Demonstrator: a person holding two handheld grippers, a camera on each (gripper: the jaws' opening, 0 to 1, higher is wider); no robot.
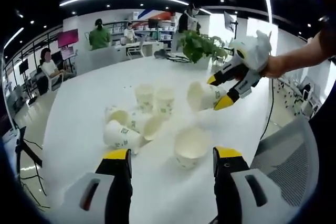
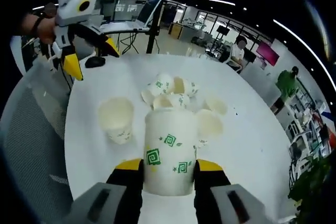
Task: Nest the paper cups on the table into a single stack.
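your right gripper clamps a cup above the table; your left gripper hangs empty with jaws apart near an upright cup. squeeze harder and the paper wall may buckle, jamming the nesting.
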